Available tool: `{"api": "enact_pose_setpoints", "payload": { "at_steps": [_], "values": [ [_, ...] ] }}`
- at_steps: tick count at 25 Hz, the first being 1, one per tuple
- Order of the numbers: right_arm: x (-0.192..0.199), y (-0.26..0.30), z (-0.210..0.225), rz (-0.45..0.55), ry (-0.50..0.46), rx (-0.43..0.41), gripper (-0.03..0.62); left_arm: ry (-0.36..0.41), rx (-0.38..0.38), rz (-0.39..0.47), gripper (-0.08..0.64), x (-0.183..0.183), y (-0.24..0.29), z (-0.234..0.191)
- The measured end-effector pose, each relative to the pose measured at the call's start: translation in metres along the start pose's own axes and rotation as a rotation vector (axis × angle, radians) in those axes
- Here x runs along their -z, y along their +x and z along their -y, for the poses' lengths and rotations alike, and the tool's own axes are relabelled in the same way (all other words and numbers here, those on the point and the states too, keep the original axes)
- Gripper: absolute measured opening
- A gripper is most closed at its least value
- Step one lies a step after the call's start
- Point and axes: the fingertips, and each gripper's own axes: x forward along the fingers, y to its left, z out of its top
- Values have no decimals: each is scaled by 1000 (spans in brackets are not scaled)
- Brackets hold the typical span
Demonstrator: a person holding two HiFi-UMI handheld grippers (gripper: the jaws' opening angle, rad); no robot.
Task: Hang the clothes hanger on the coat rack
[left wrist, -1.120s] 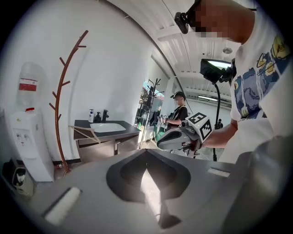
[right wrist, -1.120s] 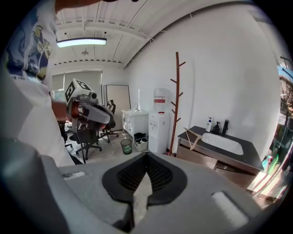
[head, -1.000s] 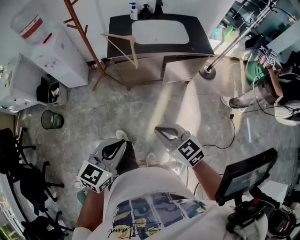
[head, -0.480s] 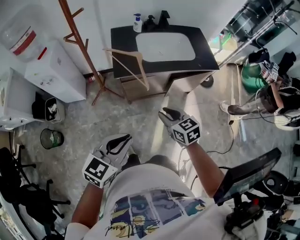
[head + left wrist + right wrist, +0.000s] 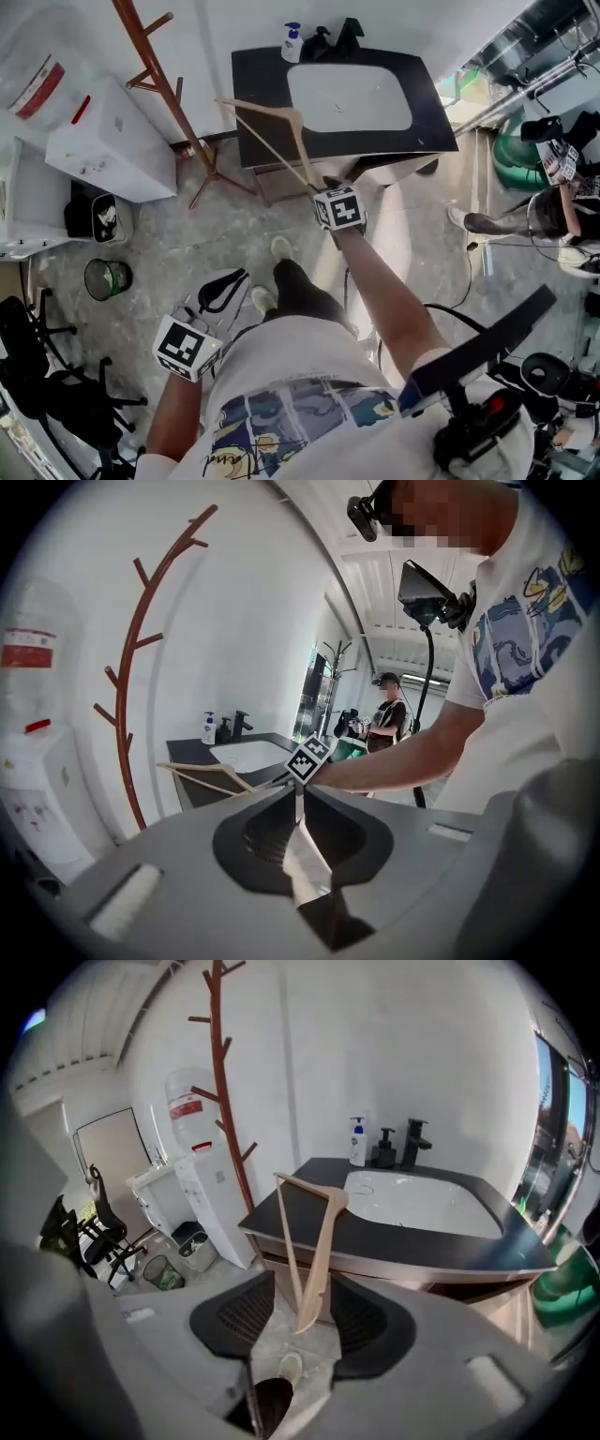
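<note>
Nothing is hung yet. The clothes hanger (image 5: 317, 1232), a pale wooden triangle with a thin crossbar, leans on the front edge of the dark, smooth table (image 5: 255, 89), well apart from the bare, reddish-brown coat rack (image 5: 153, 67) with its branch-like pegs. The right tool (image 5: 305, 1314) has just been opening its jaws. They stand wide with the hanger's lower tip between them, apparently not touching it. The left tool (image 5: 296, 803) is closed on nothing. Gripping, carrying and hooking are all left to do.

Left claw (image 5: 298, 808), jaws together with nothing between them, faces the wooden hanger (image 5: 202, 776) leaning at the dark desk's (image 5: 187, 750) near corner, beside the coat rack (image 5: 122, 714).
</note>
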Motion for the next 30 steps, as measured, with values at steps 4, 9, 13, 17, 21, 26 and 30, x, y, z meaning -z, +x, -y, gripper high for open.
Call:
{"api": "enact_pose_setpoints", "payload": {
  "at_steps": [4, 9, 13, 17, 21, 26, 30],
  "values": [
    [-1, 43, 21, -78, 70, 23, 179, -40, -37, 2, 32, -17, 10, -28],
    [-1, 83, 30, -137, 114, 14, 181, -69, -22, 13, 38, -43, 29, -48],
    [-1, 98, 34, -162, 163, 12, 181, -78, -15, 4, 38, -47, 42, -61],
    [2, 106, 36, -173, 215, 5, 175, -90, -11, -5, 38, -46, 49, -68],
    [5, 106, 39, -163, 220, -10, 124, -99, -9, -3, 38, -47, 52, -74],
    [6, 106, 38, -173, 210, -2, 98, -107, 6, 5, 38, -46, 54, -73],
    [7, 100, 38, -162, 214, -1, 95, -107, 10, 8, 37, -43, 50, -71]
  ]
}}
